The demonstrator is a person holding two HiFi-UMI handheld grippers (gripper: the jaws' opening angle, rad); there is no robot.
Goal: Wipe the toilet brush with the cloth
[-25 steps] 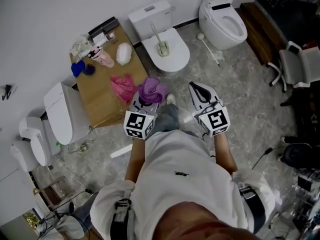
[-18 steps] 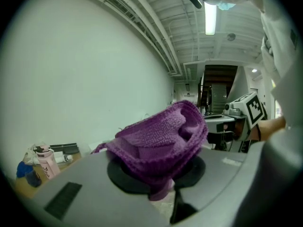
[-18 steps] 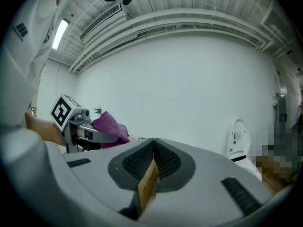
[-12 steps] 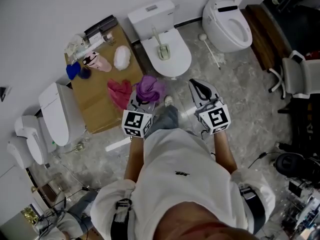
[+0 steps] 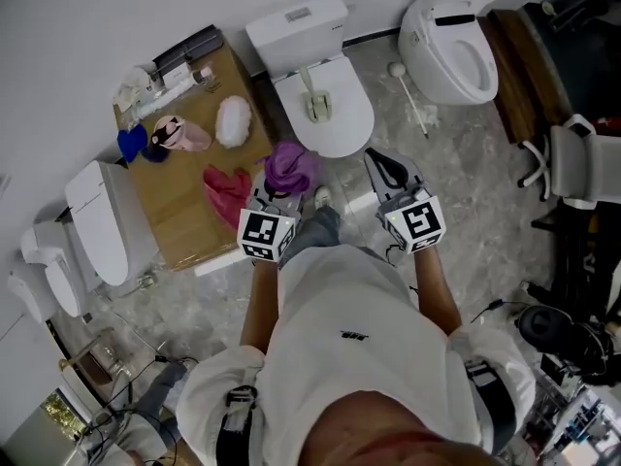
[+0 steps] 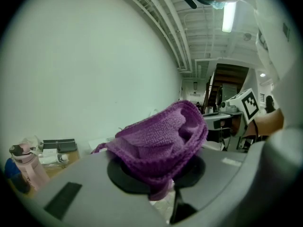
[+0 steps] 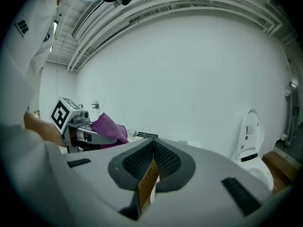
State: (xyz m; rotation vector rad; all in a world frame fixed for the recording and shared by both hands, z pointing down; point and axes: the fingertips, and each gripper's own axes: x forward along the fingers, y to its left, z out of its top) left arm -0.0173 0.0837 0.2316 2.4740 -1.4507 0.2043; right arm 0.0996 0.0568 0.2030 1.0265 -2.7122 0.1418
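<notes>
A pale toilet brush (image 5: pixel 312 92) lies on the closed lid of the middle white toilet (image 5: pixel 335 129). My left gripper (image 5: pixel 279 197) is shut on a bunched purple cloth (image 5: pixel 291 167), just short of the toilet's near rim. In the left gripper view the cloth (image 6: pixel 161 141) bulges up out of the left gripper (image 6: pixel 163 193). My right gripper (image 5: pixel 380 166) is held to the right of the toilet, apart from the brush. In the right gripper view the right gripper (image 7: pixel 151 167) has its ribbed pads together on a thin tan strip, and the cloth (image 7: pixel 109 126) shows at the left.
A brown table (image 5: pixel 184 221) left of the toilet carries a pink cloth (image 5: pixel 225 190), a white fluffy thing (image 5: pixel 233 121), a pink bottle (image 5: pixel 179 136) and blue items (image 5: pixel 131 144). A second toilet (image 5: pixel 456 51), a ball-tipped stick (image 5: pixel 408 95) and a chair (image 5: pixel 582 163) stand right.
Both grippers have moved forward toward the middle toilet, side by side. The purple cloth is still in the left gripper, and the right gripper stays shut.
</notes>
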